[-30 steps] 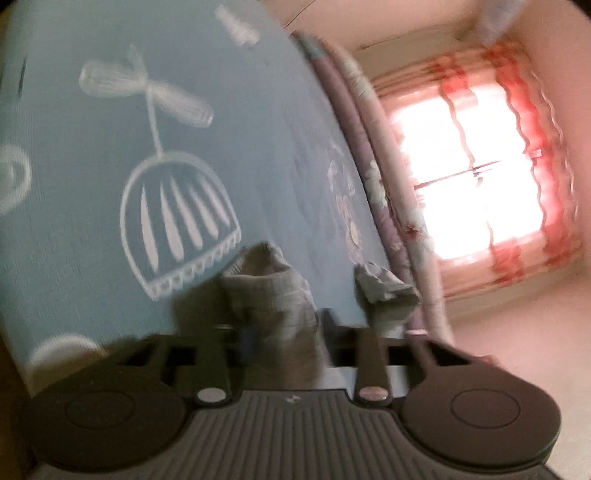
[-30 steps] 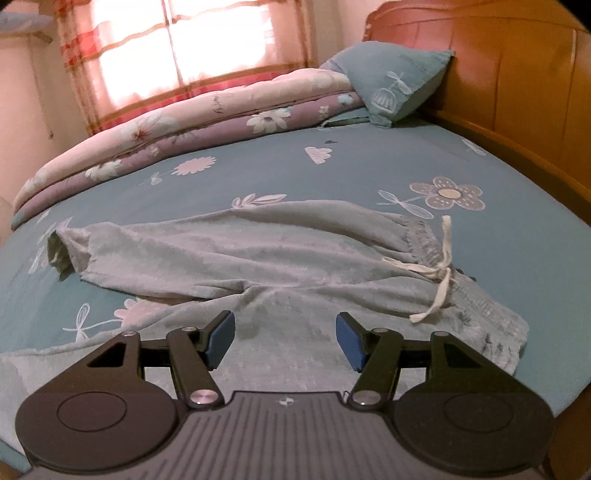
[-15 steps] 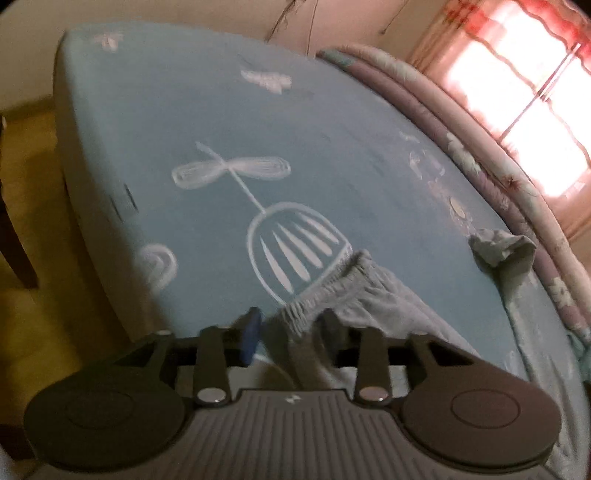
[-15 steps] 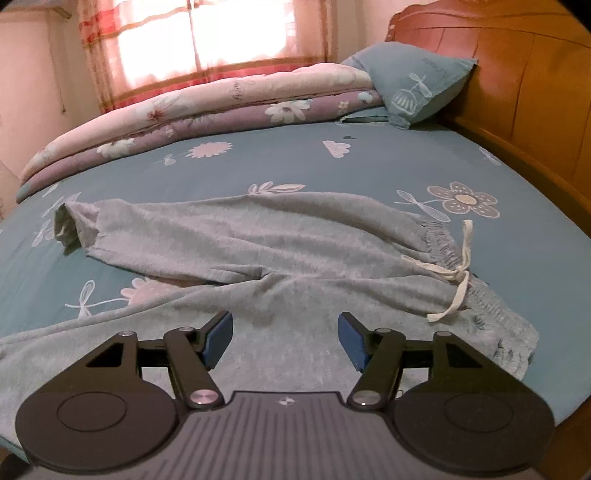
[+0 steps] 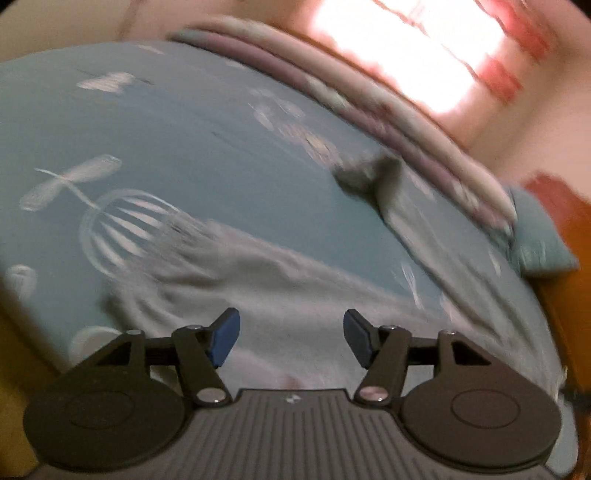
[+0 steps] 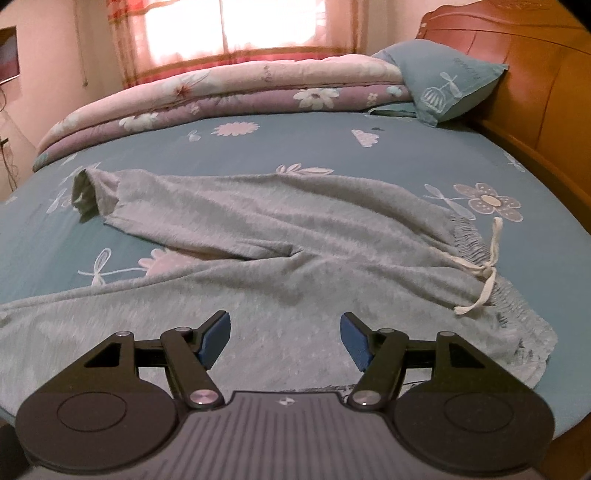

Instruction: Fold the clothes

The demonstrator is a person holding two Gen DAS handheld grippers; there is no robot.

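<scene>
Grey trousers (image 6: 280,236) are spread across the blue bedsheet (image 6: 295,147), long axis left to right, waistband and drawstring (image 6: 484,266) rightward, cuffs leftward. Nothing is held: the left gripper (image 5: 291,336) is opening, the right gripper (image 6: 284,336) stands open.

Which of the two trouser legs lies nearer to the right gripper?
The near leg, running left just ahead of the right gripper; the far leg ends at the open cuff.

A: What room is this?
B: A bedroom. A bed (image 6: 332,155) in a teal flower-print sheet, with an orange wooden headboard (image 6: 524,74).
A: And behind it?
B: A bright window (image 6: 236,26) with red-checked curtains (image 6: 122,40), pink walls (image 6: 55,55), a rolled floral quilt (image 6: 229,96) and a teal pillow (image 6: 443,85).
</scene>
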